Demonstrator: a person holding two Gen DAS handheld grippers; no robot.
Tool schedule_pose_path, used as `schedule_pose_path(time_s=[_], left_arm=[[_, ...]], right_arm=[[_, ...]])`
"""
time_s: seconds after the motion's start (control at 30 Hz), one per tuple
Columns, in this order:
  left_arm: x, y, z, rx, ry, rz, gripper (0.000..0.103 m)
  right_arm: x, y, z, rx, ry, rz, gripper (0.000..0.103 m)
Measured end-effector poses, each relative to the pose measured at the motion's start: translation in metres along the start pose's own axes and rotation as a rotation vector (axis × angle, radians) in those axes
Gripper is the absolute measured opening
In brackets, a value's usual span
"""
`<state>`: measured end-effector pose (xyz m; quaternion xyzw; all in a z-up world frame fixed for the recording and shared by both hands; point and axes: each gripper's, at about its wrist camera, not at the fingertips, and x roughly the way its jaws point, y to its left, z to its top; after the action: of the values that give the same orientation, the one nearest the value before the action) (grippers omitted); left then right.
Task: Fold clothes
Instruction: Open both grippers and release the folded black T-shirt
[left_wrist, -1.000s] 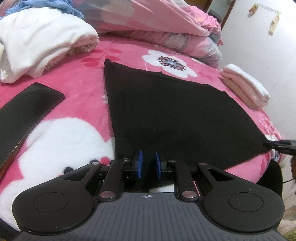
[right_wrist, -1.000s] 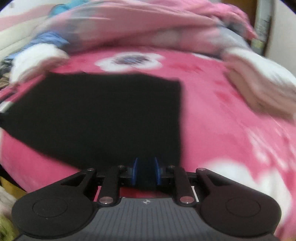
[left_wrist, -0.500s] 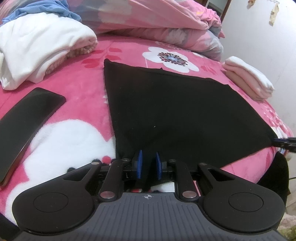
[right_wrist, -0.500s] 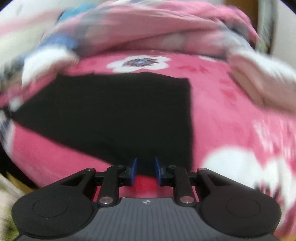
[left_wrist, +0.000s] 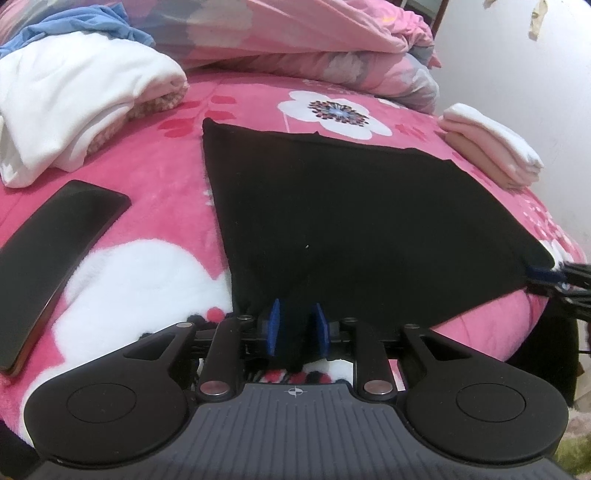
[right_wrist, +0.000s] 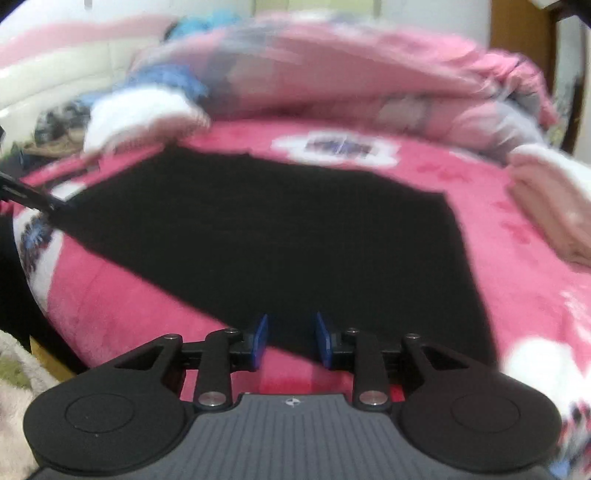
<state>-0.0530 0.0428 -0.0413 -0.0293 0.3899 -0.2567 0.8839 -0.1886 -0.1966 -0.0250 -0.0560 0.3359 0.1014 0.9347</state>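
A black cloth (left_wrist: 351, 210) lies flat on the pink flowered blanket (left_wrist: 147, 266); it also shows in the right wrist view (right_wrist: 277, 236). My left gripper (left_wrist: 295, 328) is shut on the cloth's near left corner, a black fold pinched between its blue pads. My right gripper (right_wrist: 290, 341) is open, its pads apart at the cloth's near right edge with nothing pinched. The right gripper also shows at the right edge of the left wrist view (left_wrist: 561, 277), at the cloth's corner.
A black phone (left_wrist: 55, 258) lies left of the cloth. A crumpled white garment (left_wrist: 74, 110) sits at the back left. A folded pink-and-white stack (left_wrist: 491, 144) rests at the right. A bundled pink duvet (left_wrist: 314, 37) fills the back. The bed edge is near.
My right gripper has opened and let go of the cloth's right corner while moving; its view is blurred. My left gripper keeps its hold and has barely moved.
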Motion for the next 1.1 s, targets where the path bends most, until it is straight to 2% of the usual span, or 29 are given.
schedule_pose_path(time_s=[0.07, 0.13, 0.27, 0.33, 0.37, 0.4, 0.5, 0.57, 0.6, 0.63, 0.67, 0.73, 0.87, 0.97, 1.0, 1.1], left_arm=[[0.001, 0.001, 0.001, 0.006, 0.003, -0.010, 0.025], [0.001, 0.002, 0.001, 0.003, 0.005, -0.017, 0.026], [0.000, 0.000, 0.001, -0.007, 0.008, -0.011, 0.030], [-0.002, -0.001, -0.001, -0.010, 0.005, -0.007, 0.036], [-0.003, -0.002, -0.002, -0.010, 0.003, -0.003, 0.037], [-0.004, -0.003, -0.003, -0.005, 0.000, 0.003, 0.037], [-0.012, -0.002, -0.008, 0.002, -0.003, 0.022, 0.038], [-0.023, 0.001, -0.011, -0.006, -0.006, 0.032, 0.037], [-0.029, 0.002, -0.012, -0.011, -0.010, 0.040, 0.039], [-0.036, 0.003, -0.013, -0.015, -0.017, 0.056, 0.045], [-0.043, 0.004, -0.013, -0.015, -0.028, 0.070, 0.045], [-0.055, 0.003, -0.012, 0.002, -0.061, 0.086, 0.045], [-0.056, 0.000, 0.005, -0.008, -0.135, 0.021, 0.045], [-0.033, -0.002, 0.019, -0.015, -0.159, -0.001, 0.039], [-0.021, -0.001, 0.022, -0.023, -0.146, 0.003, 0.028], [0.010, 0.004, 0.024, -0.035, -0.102, 0.028, 0.020]], right_arm=[[-0.016, 0.000, -0.005, 0.028, 0.055, -0.023, 0.034], [-0.026, 0.001, -0.005, 0.023, 0.044, -0.060, 0.034], [-0.023, 0.017, 0.020, 0.012, -0.093, 0.005, 0.039], [-0.011, 0.029, 0.032, 0.004, -0.156, 0.050, 0.054], [-0.005, 0.034, 0.037, -0.001, -0.185, 0.072, 0.058], [0.004, 0.040, 0.037, -0.002, -0.181, 0.092, 0.062], [0.024, 0.050, 0.023, 0.012, -0.090, 0.121, 0.062], [0.023, 0.058, 0.008, -0.030, -0.010, 0.100, 0.062], [0.014, 0.061, 0.003, -0.050, -0.018, 0.098, 0.063], [0.005, 0.060, 0.001, -0.040, 0.000, 0.126, 0.064], [-0.001, 0.057, 0.003, -0.007, 0.027, 0.164, 0.064], [-0.010, 0.051, 0.011, 0.030, 0.005, 0.180, 0.064], [-0.005, 0.051, 0.041, 0.043, -0.117, 0.193, 0.064], [0.018, 0.057, 0.058, 0.057, -0.159, 0.204, 0.063], [0.026, 0.060, 0.059, 0.071, -0.159, 0.187, 0.060], [0.041, 0.066, 0.054, 0.117, -0.137, 0.133, 0.057]])
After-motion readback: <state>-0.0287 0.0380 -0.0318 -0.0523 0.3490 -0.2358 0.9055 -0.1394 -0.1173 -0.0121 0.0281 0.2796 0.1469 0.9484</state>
